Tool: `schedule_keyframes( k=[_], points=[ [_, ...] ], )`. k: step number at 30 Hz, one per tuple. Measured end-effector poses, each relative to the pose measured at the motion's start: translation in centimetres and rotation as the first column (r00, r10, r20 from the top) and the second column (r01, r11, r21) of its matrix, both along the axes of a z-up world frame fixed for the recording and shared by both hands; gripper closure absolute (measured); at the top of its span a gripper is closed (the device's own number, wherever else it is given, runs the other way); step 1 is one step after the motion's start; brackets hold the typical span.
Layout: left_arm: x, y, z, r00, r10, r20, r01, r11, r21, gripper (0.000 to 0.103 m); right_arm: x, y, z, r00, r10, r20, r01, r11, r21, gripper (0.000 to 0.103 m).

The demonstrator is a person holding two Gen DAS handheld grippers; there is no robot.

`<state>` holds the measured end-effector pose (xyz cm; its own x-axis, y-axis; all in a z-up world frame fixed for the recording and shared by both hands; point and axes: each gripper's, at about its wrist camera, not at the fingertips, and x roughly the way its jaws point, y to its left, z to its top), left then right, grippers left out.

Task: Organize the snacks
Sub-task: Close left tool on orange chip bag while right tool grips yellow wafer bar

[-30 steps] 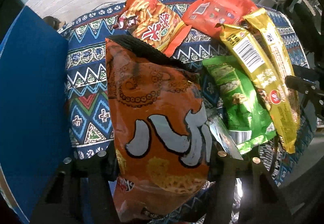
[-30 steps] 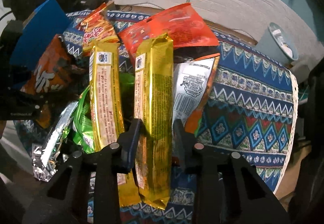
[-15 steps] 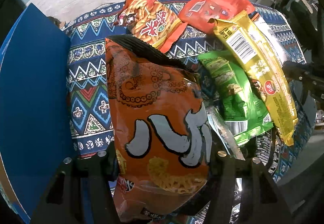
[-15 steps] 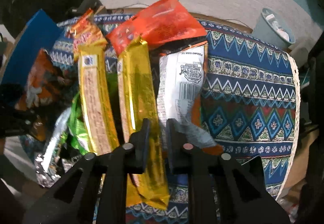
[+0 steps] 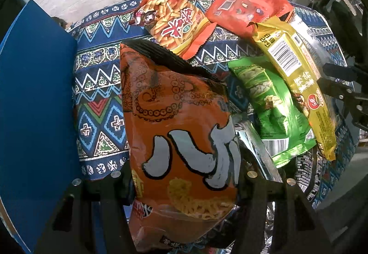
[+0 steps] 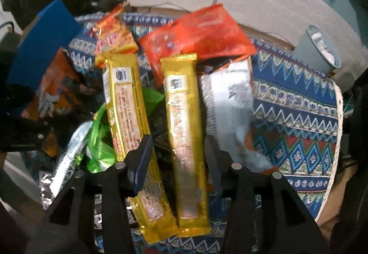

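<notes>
My left gripper (image 5: 184, 173) is shut on a big orange snack bag (image 5: 179, 120) with an octopus print, held up over the patterned tablecloth (image 5: 101, 74). In the right wrist view a gold packet (image 6: 186, 129) lies lengthwise between the fingers of my right gripper (image 6: 179, 148). Its jaws are opening and the pads stand clear of the packet. A second gold packet (image 6: 124, 104) lies just to its left, partly under the left finger (image 6: 142, 152). The right gripper's dark frame also shows at the right edge of the left wrist view.
A green bag (image 5: 269, 107), a silver foil pack (image 5: 260, 152), a red-orange bag (image 5: 246, 8) and a noodle-snack bag (image 5: 174, 21) crowd the cloth. A white-backed bag (image 6: 227, 107) lies right of the gold packets. A blue box (image 5: 34, 93) stands at the left. A grey bin (image 6: 319, 49) sits beyond the table.
The right gripper's jaws, squeezed close together half a second ago, have spread wide around the gold packet. The left gripper still holds the orange bag.
</notes>
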<state>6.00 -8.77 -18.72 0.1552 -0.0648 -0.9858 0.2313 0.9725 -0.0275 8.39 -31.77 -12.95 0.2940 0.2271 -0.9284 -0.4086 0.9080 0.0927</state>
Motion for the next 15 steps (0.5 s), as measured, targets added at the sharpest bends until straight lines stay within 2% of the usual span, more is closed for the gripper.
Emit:
schedule_keyframes(
  k=[5, 10, 15],
  points=[
    [0.2, 0.4, 0.5, 1.0, -0.002, -0.005, 0.002, 1.0, -0.007, 0.042, 0.9, -1.1, -1.0, 0.998, -0.047, -0.039, 0.047, 0.999, -0.01, 0.057],
    [0.6, 0.3, 0.1, 1.0, -0.007, -0.01, 0.007, 1.0, -0.013, 0.042, 0.8, 0.0, -2.3, 0.998, 0.002, -0.064, -0.005, 0.999, -0.041, 0.058],
    [0.6, 0.1, 0.1, 1.0, -0.025, -0.005, 0.025, 1.0, -0.009, 0.042, 1.8, 0.0, -3.8, 0.995, -0.014, -0.098, 0.008, 0.998, -0.063, 0.058]
  ],
)
